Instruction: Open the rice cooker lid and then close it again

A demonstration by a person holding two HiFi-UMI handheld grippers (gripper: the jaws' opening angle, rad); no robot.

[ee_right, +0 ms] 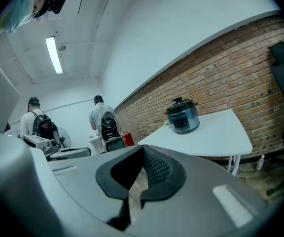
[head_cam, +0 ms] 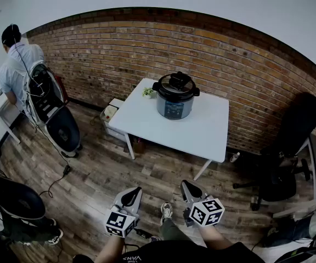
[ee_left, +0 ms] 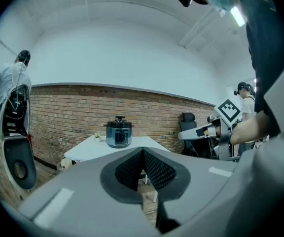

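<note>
In the head view, the rice cooker (head_cam: 175, 96) stands on the white table (head_cam: 202, 130), toward the table's far edge, with its lid (head_cam: 176, 84) seated on top. A small plant (head_cam: 148, 92) sits at the table's far left corner, just beside the cooker. The brick wall (head_cam: 119, 53) runs right behind the table. An office chair (head_cam: 289, 147) stands off the table's right end, and a person (head_cam: 16, 64) stands well to the table's left, back turned to me. I hold my left gripper (head_cam: 136, 191) and right gripper (head_cam: 185, 184) side by side over the wooden floor (head_cam: 103, 174), well short of the table's near edge. Both point toward the table.

In the left gripper view, my jaws are clenched together on nothing, the ribbed pads meeting edge to edge (ee_left: 143, 154). The rice cooker (ee_left: 119, 132) shows beyond them on the table (ee_left: 95, 149), well apart from the tips. My right gripper (ee_left: 201, 131) reaches in from the right, short of the table.

In the right gripper view, these jaws are also pressed together and empty (ee_right: 143, 154). The rice cooker (ee_right: 182, 116) sits on the table (ee_right: 216, 132) up and to the right of the tips, near the wall side, lid down.
</note>
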